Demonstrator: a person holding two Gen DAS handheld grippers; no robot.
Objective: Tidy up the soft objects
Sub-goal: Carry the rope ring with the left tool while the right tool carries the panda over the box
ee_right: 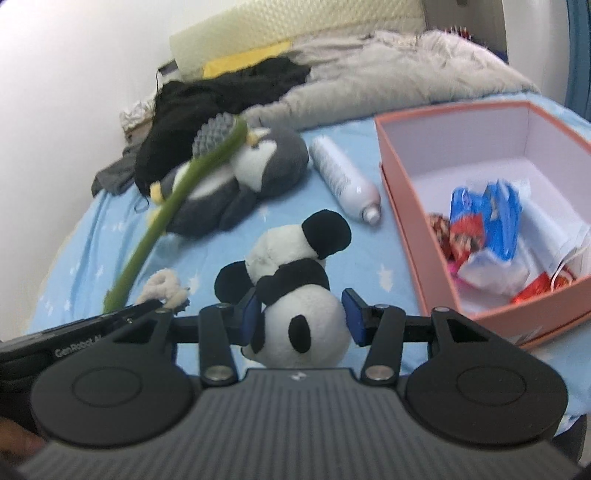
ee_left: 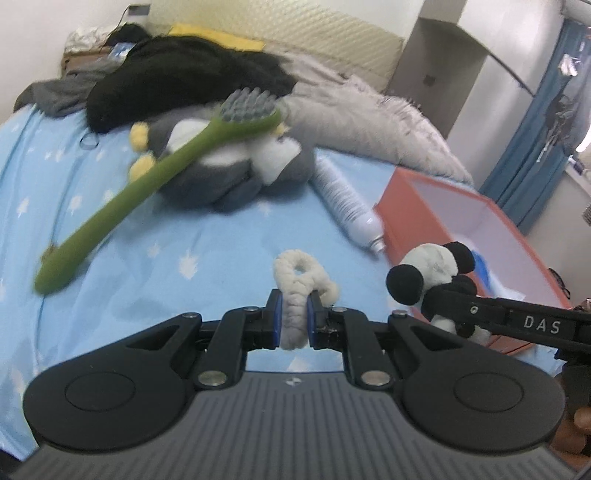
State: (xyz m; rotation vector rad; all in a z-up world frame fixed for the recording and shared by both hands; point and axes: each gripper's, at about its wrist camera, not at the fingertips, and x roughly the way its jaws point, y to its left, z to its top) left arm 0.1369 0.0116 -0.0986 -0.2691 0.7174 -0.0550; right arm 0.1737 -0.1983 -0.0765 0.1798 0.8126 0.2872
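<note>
My left gripper (ee_left: pixel 294 317) is shut on a cream fluffy hair tie (ee_left: pixel 299 288), held just above the blue star-print bed sheet (ee_left: pixel 166 266). My right gripper (ee_right: pixel 301 317) is shut on a small plush panda (ee_right: pixel 295 295); the panda also shows in the left wrist view (ee_left: pixel 432 273), beside the pink box (ee_left: pixel 406 195). The hair tie shows at the left of the right wrist view (ee_right: pixel 164 286). A grey penguin plush (ee_right: pixel 255 173) lies further back, with a big green plush toothbrush (ee_left: pixel 147 177) leaning across it.
A white spray bottle (ee_right: pixel 343 179) lies between the penguin and the pink box (ee_right: pixel 406 206), which holds several packets (ee_right: pixel 487 229). Black clothing (ee_left: pixel 184 85), a grey fluffy blanket (ee_left: pixel 351 114) and a pillow (ee_right: pixel 295 33) lie at the back by the wall.
</note>
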